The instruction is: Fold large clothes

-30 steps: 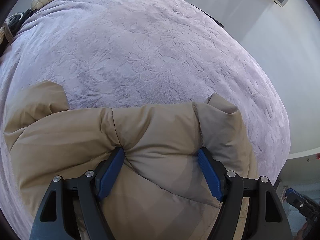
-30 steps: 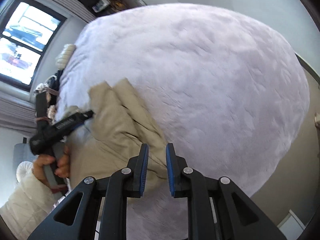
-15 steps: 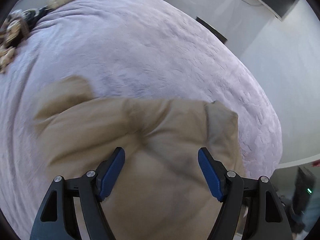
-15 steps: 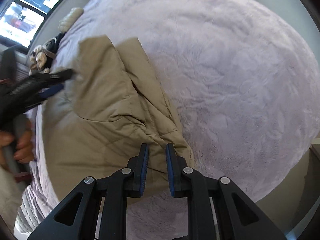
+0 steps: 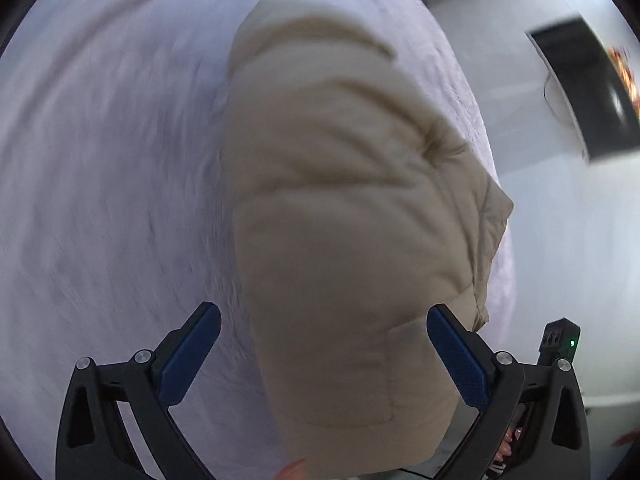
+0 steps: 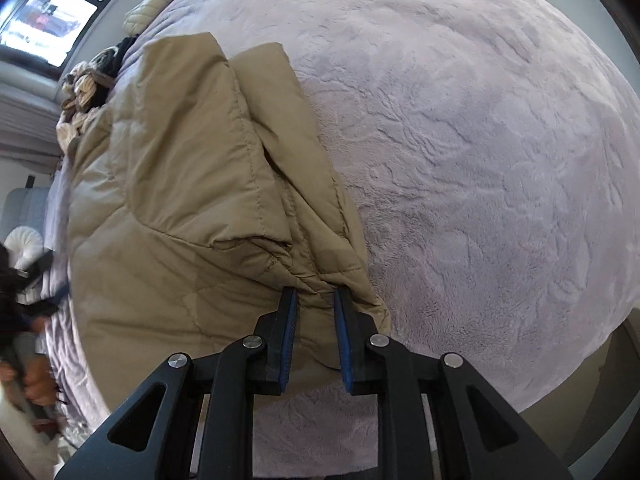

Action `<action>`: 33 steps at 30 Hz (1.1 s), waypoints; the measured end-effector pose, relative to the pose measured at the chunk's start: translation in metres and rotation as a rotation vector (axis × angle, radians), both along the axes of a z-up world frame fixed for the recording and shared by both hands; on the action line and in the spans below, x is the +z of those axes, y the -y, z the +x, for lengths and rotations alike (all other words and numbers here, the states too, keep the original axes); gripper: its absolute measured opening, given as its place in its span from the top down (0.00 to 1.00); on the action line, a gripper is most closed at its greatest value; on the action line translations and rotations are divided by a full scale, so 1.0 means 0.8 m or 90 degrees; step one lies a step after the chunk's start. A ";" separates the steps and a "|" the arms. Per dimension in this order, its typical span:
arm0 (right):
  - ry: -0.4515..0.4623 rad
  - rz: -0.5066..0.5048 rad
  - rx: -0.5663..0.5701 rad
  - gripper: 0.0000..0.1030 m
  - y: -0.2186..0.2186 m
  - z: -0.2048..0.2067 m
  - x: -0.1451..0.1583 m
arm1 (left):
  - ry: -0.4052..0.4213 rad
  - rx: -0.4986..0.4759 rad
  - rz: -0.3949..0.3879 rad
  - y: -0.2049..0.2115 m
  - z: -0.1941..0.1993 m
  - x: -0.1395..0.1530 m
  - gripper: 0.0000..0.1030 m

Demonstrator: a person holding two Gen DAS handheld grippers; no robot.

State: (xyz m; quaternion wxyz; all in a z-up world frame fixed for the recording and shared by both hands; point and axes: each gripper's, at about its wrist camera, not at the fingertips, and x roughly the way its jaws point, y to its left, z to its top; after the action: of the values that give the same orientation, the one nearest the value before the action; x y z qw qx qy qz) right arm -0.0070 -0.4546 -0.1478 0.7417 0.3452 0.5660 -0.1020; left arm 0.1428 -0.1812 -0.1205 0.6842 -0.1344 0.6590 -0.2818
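Blurred view, tan puffy jacket [image 5: 340, 216] on lilac bedspread [image 5: 112, 160], left gripper [image 5: 324, 336] jaws just opened wide, nothing pinched

Daylight enters from a window [image 6: 44, 16] at the upper left of the right wrist view, which is sharp. The left wrist view is smeared by motion blur across the bedspread [image 5: 108, 184]. Both fisheye frames bend and darken at the edges.
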 end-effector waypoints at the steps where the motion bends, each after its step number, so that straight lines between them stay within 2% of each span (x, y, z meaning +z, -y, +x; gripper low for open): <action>1: 0.005 0.002 0.008 0.70 0.003 0.002 0.008 | -0.020 0.008 -0.027 -0.005 0.001 -0.010 0.00; 2: 0.017 0.007 0.014 0.63 0.007 0.003 0.019 | -0.032 0.013 -0.046 -0.007 0.001 -0.017 0.00; 4: 0.049 0.009 0.021 0.20 0.018 0.011 0.041 | -0.057 0.016 -0.081 -0.008 0.003 -0.027 0.00; 6: 0.082 0.014 0.034 0.04 0.029 0.023 0.059 | -0.080 0.015 -0.105 -0.005 0.006 -0.037 0.00; 7: 0.090 0.019 0.040 0.01 0.033 0.030 0.062 | -0.081 0.011 -0.106 -0.003 0.007 -0.039 0.00; 10: 0.103 0.055 0.083 0.00 0.044 0.069 0.063 | -0.082 -0.005 -0.103 0.005 0.011 -0.046 0.00; 12: 0.078 0.079 0.126 0.00 0.046 0.103 0.047 | -0.081 -0.013 -0.105 0.010 0.012 -0.052 0.00; 16: 0.028 0.067 0.178 0.00 0.045 0.140 0.009 | -0.085 -0.026 -0.109 0.019 0.013 -0.069 0.00; 18: 0.024 0.082 0.199 0.00 0.050 0.155 -0.009 | -0.098 -0.024 -0.122 0.022 0.015 -0.080 0.00; 25: 0.055 0.306 0.210 0.00 0.070 0.188 -0.086 | -0.157 0.004 -0.201 0.028 0.017 -0.120 0.00; 28: 0.082 0.353 0.229 0.00 0.060 0.198 -0.092 | -0.161 0.012 -0.217 0.035 0.015 -0.125 0.00; 31: 0.082 0.378 0.254 0.00 0.047 0.214 -0.099 | -0.151 0.023 -0.226 0.036 0.010 -0.124 0.00; 33: 0.076 0.396 0.253 0.00 0.043 0.222 -0.104 | -0.139 0.037 -0.236 0.031 0.001 -0.118 0.06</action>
State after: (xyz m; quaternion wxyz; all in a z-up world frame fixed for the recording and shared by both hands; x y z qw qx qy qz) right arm 0.1709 -0.4886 -0.2312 0.6384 0.4426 0.5819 0.2409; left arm 0.1439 -0.2062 -0.2148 0.5803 -0.3063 0.6620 -0.3622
